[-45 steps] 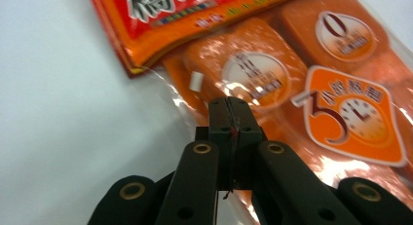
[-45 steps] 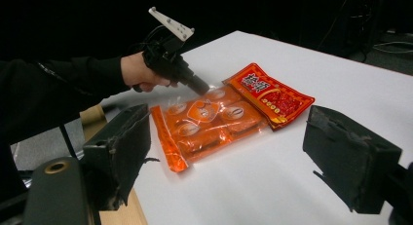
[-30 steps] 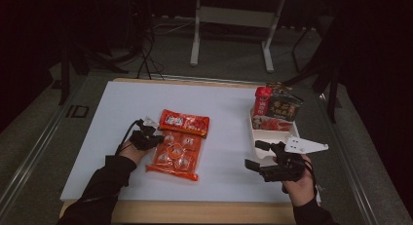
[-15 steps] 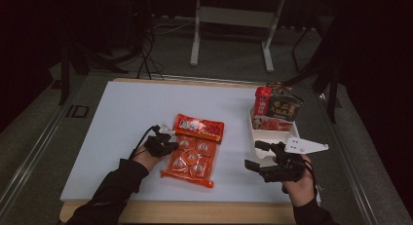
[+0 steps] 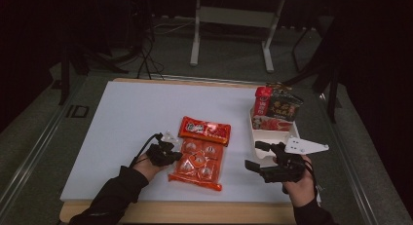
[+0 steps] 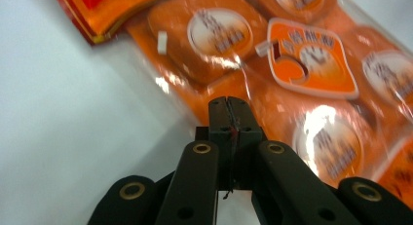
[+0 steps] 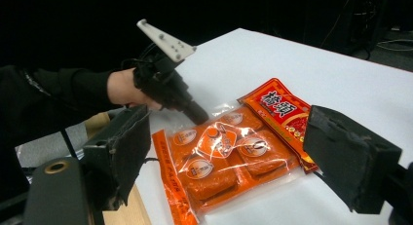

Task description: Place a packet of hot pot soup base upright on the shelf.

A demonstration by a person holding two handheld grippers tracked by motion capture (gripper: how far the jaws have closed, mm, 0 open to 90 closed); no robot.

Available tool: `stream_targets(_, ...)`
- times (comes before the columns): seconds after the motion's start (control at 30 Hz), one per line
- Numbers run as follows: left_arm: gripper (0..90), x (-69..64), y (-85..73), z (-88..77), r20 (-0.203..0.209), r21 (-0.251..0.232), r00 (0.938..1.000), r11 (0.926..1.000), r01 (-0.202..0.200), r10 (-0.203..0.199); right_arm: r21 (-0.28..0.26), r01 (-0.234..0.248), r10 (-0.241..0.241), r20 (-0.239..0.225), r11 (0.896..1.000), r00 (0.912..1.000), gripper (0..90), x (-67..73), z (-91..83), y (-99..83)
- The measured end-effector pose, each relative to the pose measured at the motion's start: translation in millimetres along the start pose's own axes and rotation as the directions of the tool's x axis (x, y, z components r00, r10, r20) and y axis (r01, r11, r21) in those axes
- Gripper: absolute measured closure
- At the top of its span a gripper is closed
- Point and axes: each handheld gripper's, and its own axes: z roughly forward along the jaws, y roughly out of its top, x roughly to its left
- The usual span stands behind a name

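High view, left to right: left gripper (image 5: 168,152), jaws closed on the edge of the orange clear-plastic snack pack (image 5: 198,159), has dragged it right approx. to table centre, w/ some turn. Right gripper (image 5: 263,157) stays wide open, empty, beside the white tray (image 5: 272,132); probably a handover comes.

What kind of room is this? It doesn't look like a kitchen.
Probably a lab or recording studio, not a home. A white table stands on a dark floor among loose cables and a bare metal stand. The person works packaged snacks with hand-held tongs, the left tongs.
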Motion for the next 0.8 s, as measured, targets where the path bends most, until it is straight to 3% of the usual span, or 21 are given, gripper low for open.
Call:
stream_targets(0.23,89.8,-7.8,-7.5,-3.9,0.025,0.008,0.9997,1.0,-0.001,0.0,0.006,0.006,-0.006,-0.003,1.0,1.0,17.4,1.9,3.2,0.9)
stream_targets(0.33,89.8,-9.9,-7.6,-3.4,0.023,0.004,0.9997,1.0,-0.004,0.004,0.004,0.006,-0.006,-0.004,1.0,1.0,17.4,1.9,3.4,0.8)
stream_targets(0.6,89.8,-26.0,-4.4,3.0,0.065,0.004,0.9978,0.9999,-0.012,0.012,0.0,0.017,-0.017,0.005,1.0,0.9998,17.7,0.8,2.8,0.8)
stream_targets(0.8,89.2,-27.0,-3.4,3.8,0.084,0.003,0.9965,1.0,-0.005,0.005,0.002,0.021,-0.021,0.013,1.0,0.9997,17.6,2.0,2.4,0.8)
